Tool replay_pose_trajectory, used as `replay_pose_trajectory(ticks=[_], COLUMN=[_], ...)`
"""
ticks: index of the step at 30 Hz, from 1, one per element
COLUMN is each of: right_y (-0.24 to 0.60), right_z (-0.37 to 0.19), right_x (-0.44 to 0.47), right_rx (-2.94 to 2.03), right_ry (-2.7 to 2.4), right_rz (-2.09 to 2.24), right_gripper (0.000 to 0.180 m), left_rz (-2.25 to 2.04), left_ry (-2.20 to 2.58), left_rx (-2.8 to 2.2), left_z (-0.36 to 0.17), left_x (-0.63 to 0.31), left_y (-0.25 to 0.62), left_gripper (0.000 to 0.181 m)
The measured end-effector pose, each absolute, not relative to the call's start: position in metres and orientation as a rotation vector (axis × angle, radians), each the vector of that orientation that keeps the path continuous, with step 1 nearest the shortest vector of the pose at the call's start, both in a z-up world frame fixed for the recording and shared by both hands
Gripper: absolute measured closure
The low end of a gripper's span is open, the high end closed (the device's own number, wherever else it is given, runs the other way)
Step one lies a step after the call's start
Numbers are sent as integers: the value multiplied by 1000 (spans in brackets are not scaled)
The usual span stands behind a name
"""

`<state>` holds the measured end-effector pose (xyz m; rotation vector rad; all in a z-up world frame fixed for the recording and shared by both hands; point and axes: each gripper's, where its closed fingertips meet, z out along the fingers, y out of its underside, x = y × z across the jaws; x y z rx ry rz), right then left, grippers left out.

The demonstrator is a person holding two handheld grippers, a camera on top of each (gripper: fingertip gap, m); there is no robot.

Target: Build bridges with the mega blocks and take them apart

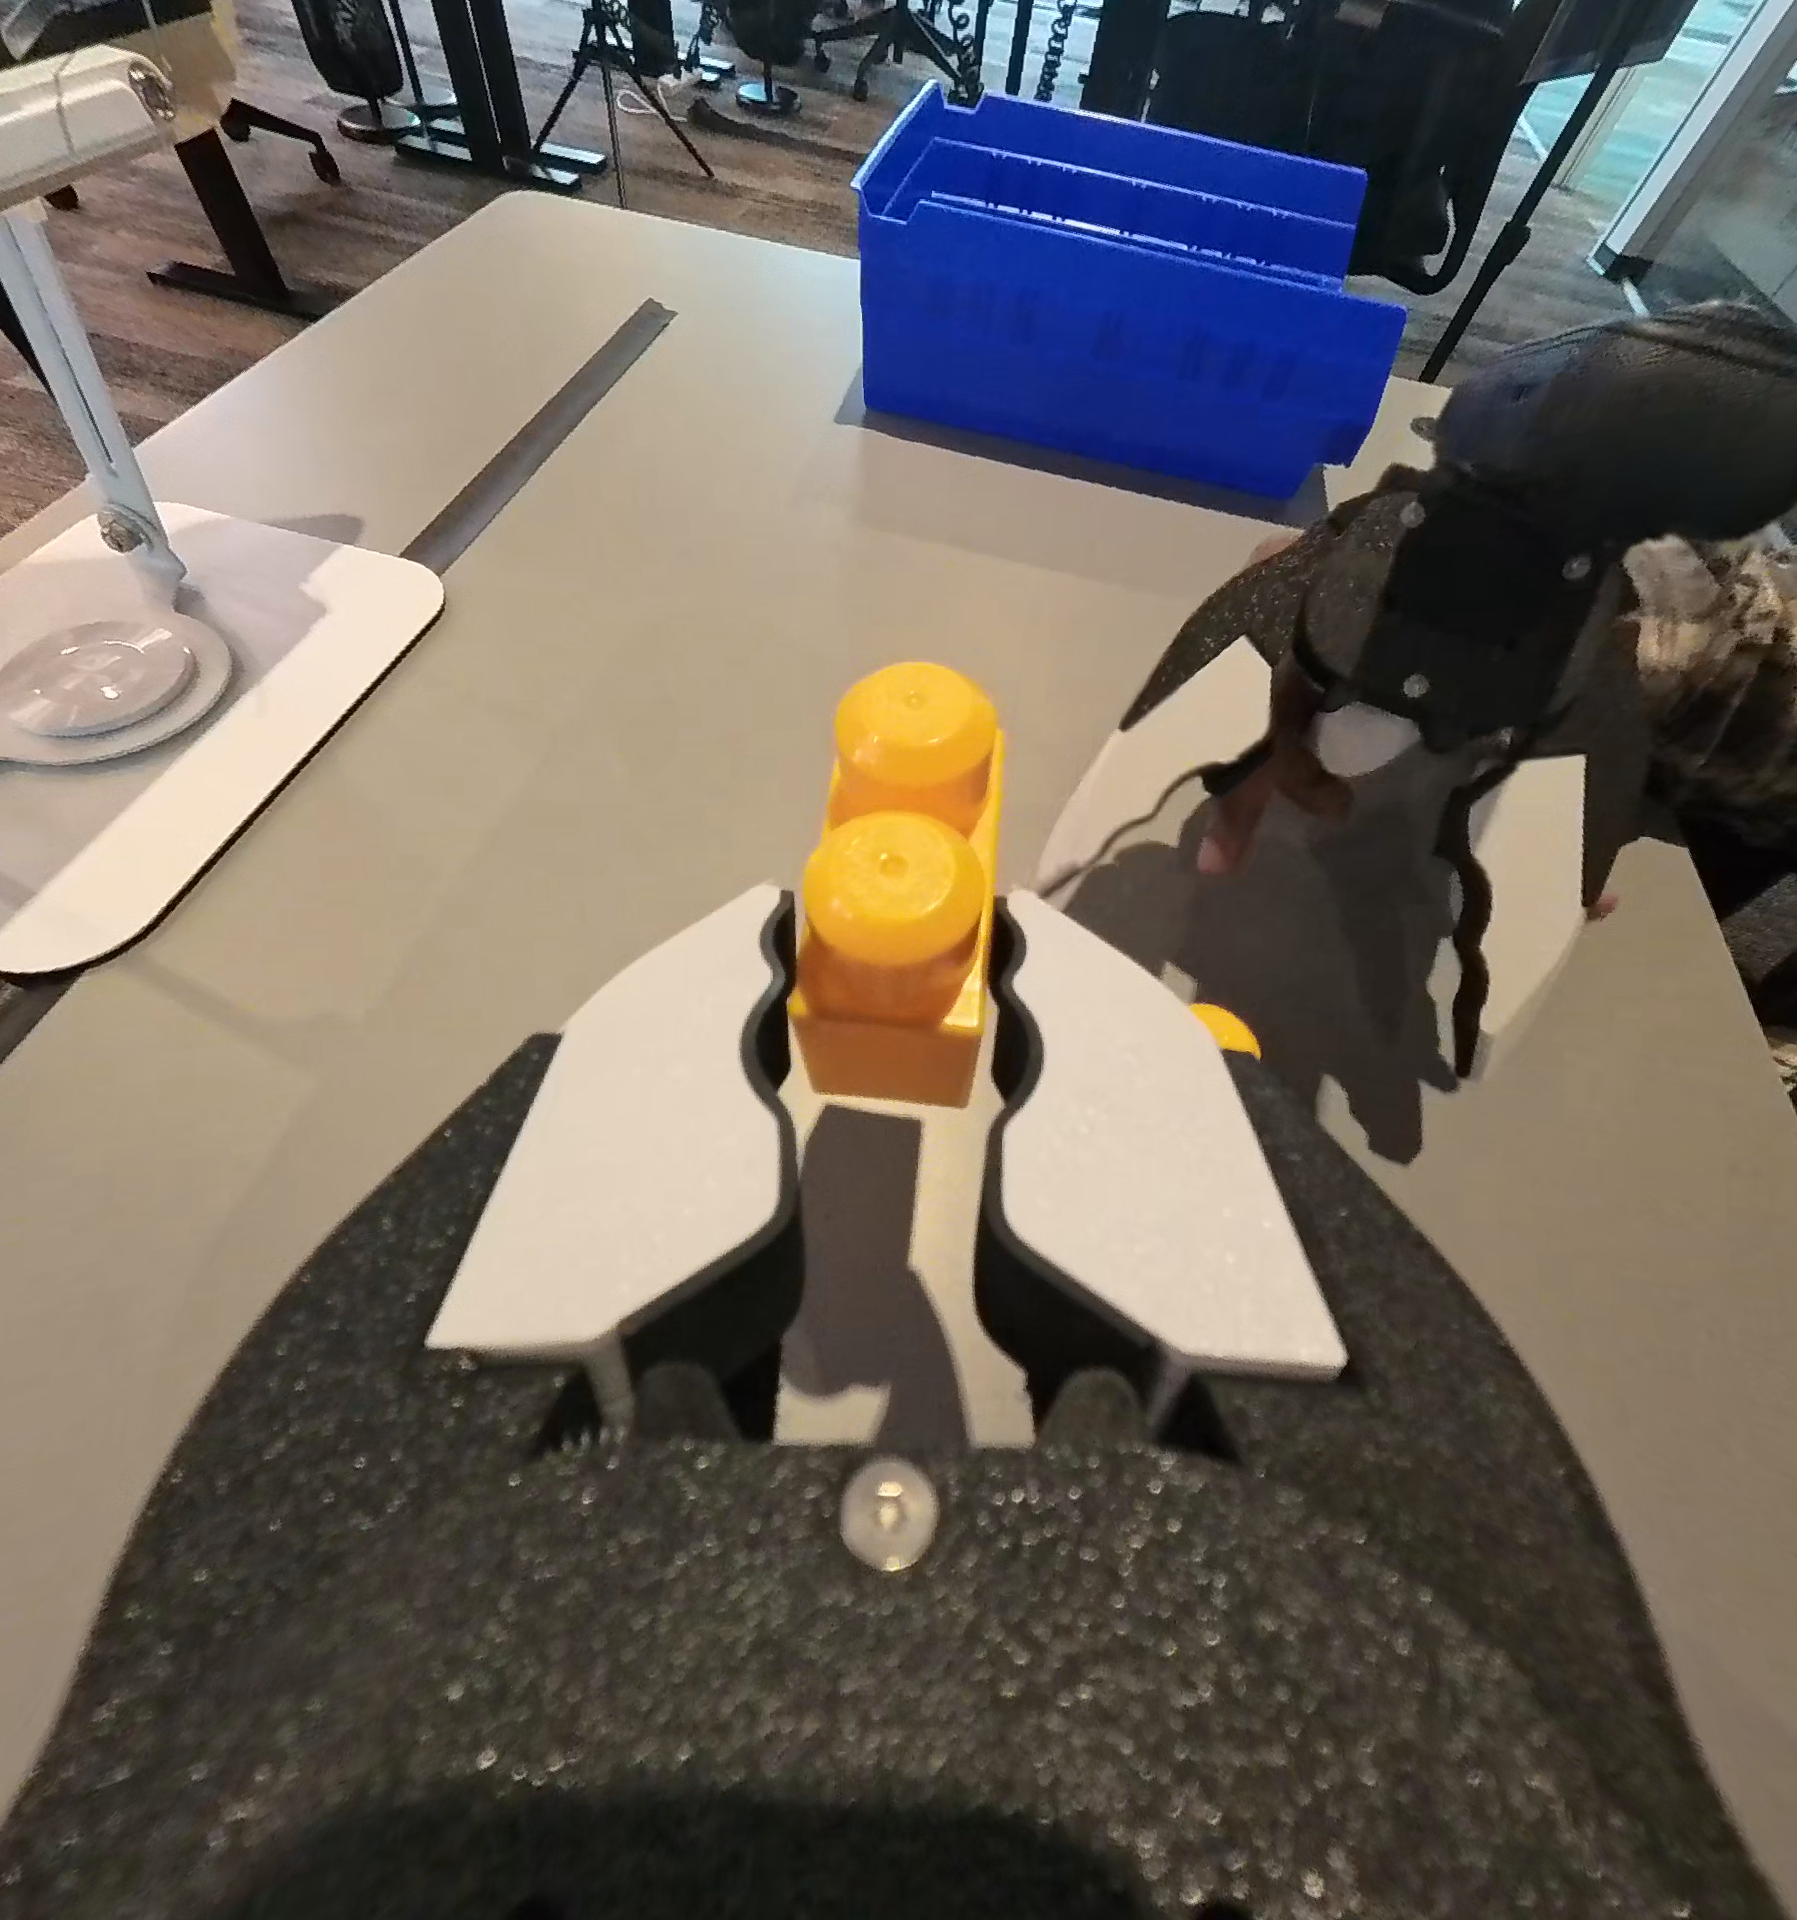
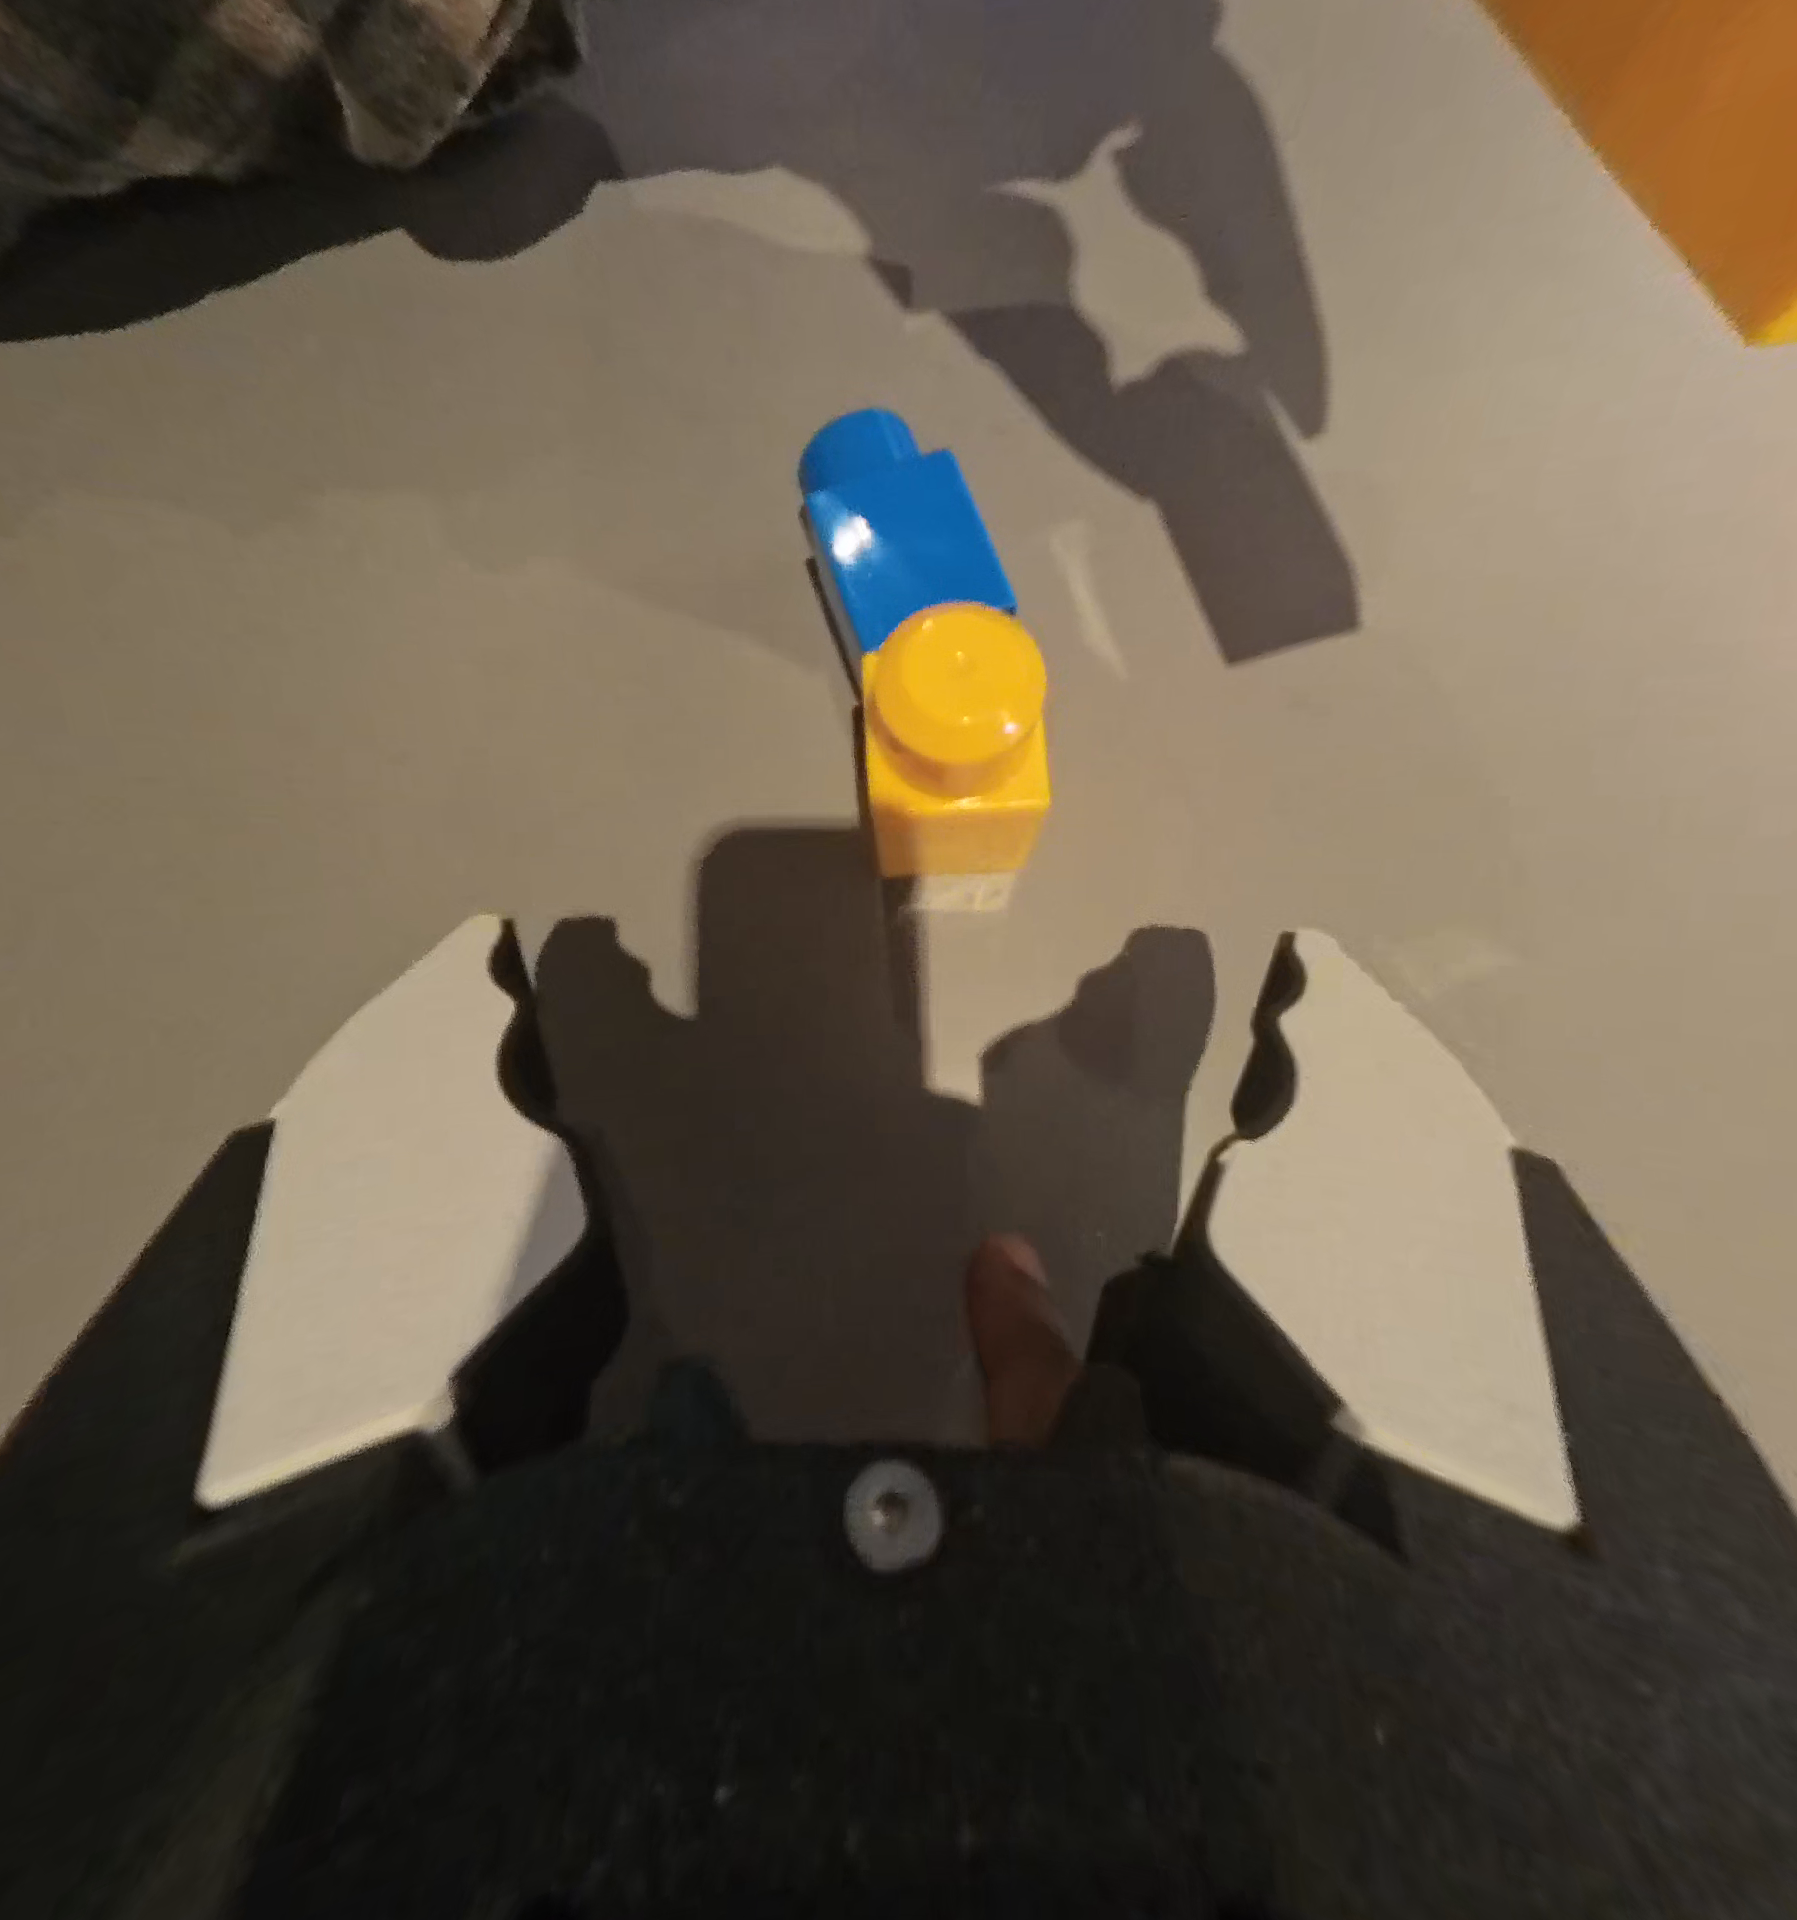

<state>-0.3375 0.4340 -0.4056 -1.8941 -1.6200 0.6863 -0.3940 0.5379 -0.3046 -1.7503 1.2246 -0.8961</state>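
My left gripper [image 1: 894,935] is shut on a yellow two-stud block [image 1: 899,935] and holds it above the grey table [image 1: 613,582]. My right gripper [image 2: 894,945] is open and empty, and it also shows in the left wrist view [image 1: 1361,727] at the right, above the table. Ahead of it a small yellow one-stud block [image 2: 956,769] stands upright on the table. A blue one-stud block [image 2: 899,540] lies on its side just behind it, touching it. A bit of yellow [image 1: 1226,1029] peeks out beside my left gripper's right finger. The held block fills the top right corner of the right wrist view [image 2: 1725,135].
A blue bin [image 1: 1112,312] stands at the table's far edge. A white lamp base [image 1: 125,707] sits at the left on the table. A dark strip [image 1: 551,426] runs across the table's left part. A plaid sleeve [image 1: 1746,665] is at the right edge.
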Motion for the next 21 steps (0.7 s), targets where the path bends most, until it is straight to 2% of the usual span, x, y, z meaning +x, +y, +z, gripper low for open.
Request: replay_pose_trajectory(ticks=[1, 8, 13, 21], right_y=[436, 428, 430, 442], right_z=[-408, -394, -413, -413], right_x=[-336, -356, -359, -364], right_rx=[-1920, -1784, -1797, -1822], right_ry=[-1610, -1611, -1658, -1579], right_rz=[663, 786, 738, 849], right_gripper=[40, 56, 60, 87], left_rz=[-897, -903, -908, -904], left_ry=[1226, 1228, 1219, 1220], left_rx=[-1751, -1751, -1748, -1744], left_z=[-305, -305, -304, -303], left_x=[-394, -393, -395, -396], left_y=[538, 537, 538, 538], left_gripper=[145, 145, 145, 145])
